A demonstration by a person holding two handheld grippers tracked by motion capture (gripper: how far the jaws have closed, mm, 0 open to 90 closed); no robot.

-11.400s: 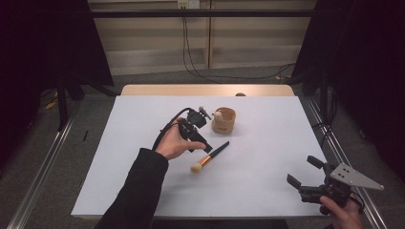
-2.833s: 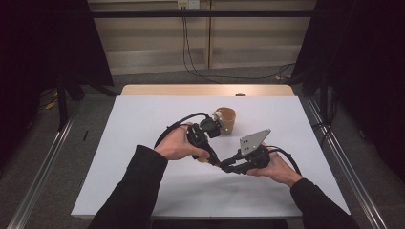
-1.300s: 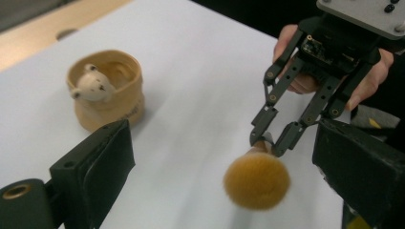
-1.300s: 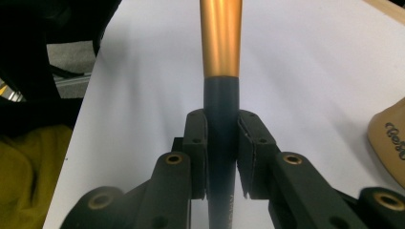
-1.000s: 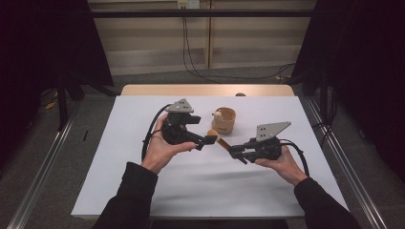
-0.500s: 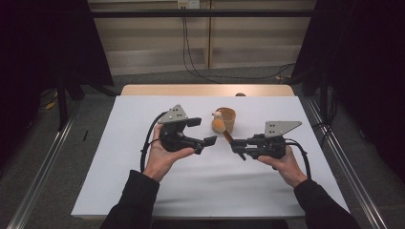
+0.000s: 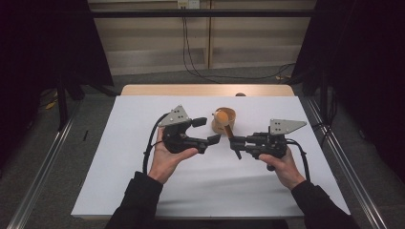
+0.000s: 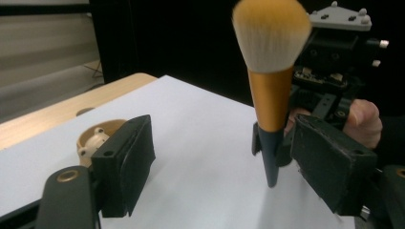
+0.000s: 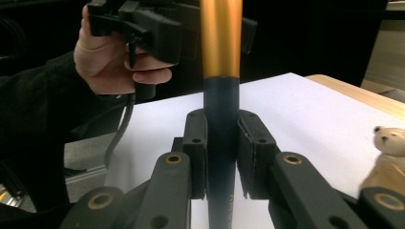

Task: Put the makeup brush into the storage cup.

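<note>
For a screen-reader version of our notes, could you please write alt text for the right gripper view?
The right gripper clamps the dark handle of an upright makeup brush, whose gold ferrule rises out of the top of the picture. Behind it, a hand holds the left gripper above the white table, and a small bear-shaped wooden holder sits at the right edge.

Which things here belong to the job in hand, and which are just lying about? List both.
In the job:
makeup brush, clamped upright in the right tool
left tool, open
wooden holder

Lying about:
white table cover
cables on the floor
</note>
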